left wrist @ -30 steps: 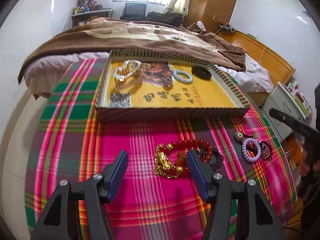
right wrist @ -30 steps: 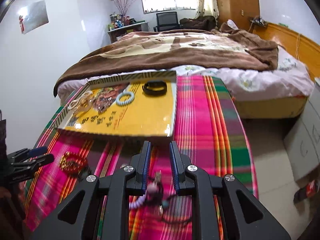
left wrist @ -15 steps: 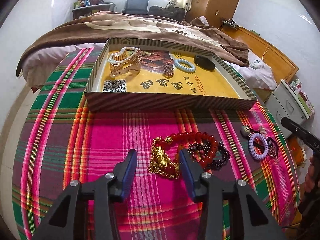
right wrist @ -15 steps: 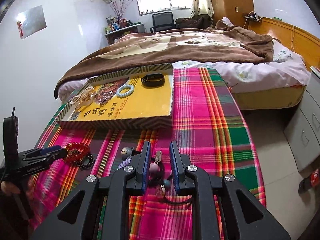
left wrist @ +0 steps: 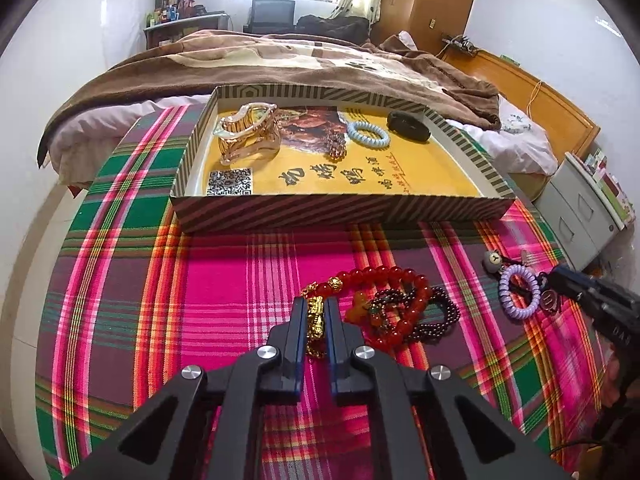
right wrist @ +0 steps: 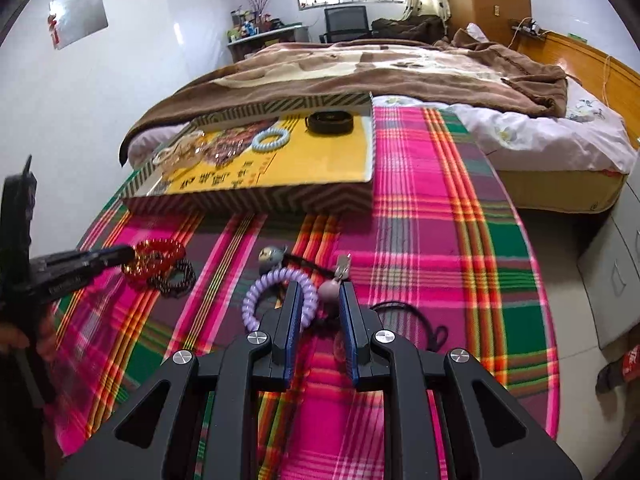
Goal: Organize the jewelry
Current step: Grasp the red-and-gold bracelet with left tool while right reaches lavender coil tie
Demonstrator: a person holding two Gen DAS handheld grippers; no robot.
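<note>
The left gripper (left wrist: 314,320) has just closed, clamping the gold bracelet (left wrist: 316,322) for transfer to the box (left wrist: 340,216); the right gripper (right wrist: 318,308) straddles a lilac bead (right wrist: 329,291), narrow.

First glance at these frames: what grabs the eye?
The loud pink-and-green plaid cloth, then the left claw, whose jaws have just been closing, clamped on the gold charm bracelet beside the red bead bracelet. Behind sits the yellow-floored striped tray, already holding a few pieces.
</note>
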